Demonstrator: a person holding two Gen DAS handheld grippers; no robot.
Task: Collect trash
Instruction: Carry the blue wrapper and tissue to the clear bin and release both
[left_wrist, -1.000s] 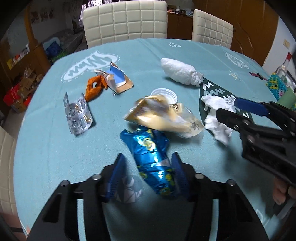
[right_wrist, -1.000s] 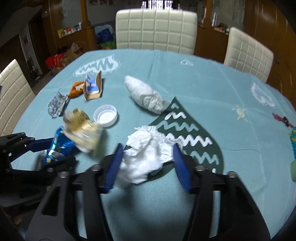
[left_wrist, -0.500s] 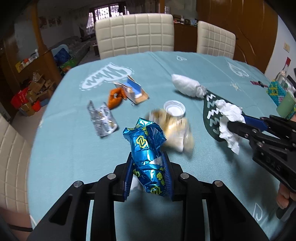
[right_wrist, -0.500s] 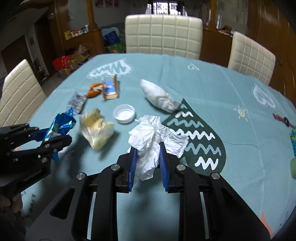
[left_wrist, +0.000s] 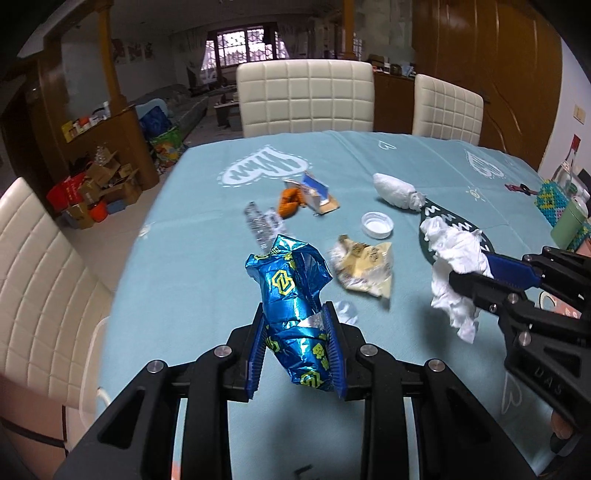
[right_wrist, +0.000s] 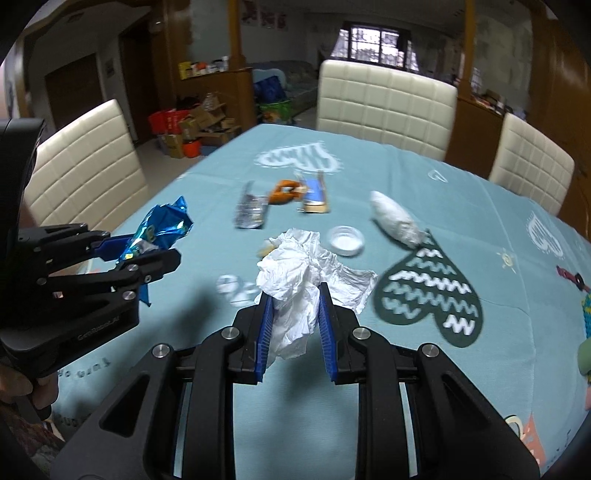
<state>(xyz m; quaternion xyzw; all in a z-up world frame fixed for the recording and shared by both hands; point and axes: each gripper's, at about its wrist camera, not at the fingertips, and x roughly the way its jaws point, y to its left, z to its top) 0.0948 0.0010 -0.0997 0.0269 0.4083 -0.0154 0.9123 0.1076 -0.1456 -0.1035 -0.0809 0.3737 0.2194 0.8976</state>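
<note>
My left gripper (left_wrist: 297, 317) is shut on a shiny blue foil wrapper (left_wrist: 291, 288) and holds it above the table; it also shows in the right wrist view (right_wrist: 159, 229). My right gripper (right_wrist: 295, 295) is shut on a crumpled white tissue (right_wrist: 295, 266), lifted off the cloth; it also shows in the left wrist view (left_wrist: 454, 266). On the teal tablecloth (left_wrist: 184, 295) lie a yellowish clear bag (left_wrist: 364, 269), a white lid (left_wrist: 376, 224), a white wad (left_wrist: 395, 191), a silver blister pack (left_wrist: 260, 225), an orange scrap (left_wrist: 289, 202) and a small carton (left_wrist: 314, 192).
Cream padded chairs stand at the far side (left_wrist: 304, 98) and at the left (left_wrist: 33, 266). A green cup (left_wrist: 569, 227) and a beaded object (left_wrist: 552, 199) sit at the table's right edge. Boxes clutter the floor at the left (left_wrist: 96, 188).
Both grippers closed, the left on the blue wrapper and the right on the tissue, and lifted them off the table. The yellowish bag shifted as the wrapper came up.
</note>
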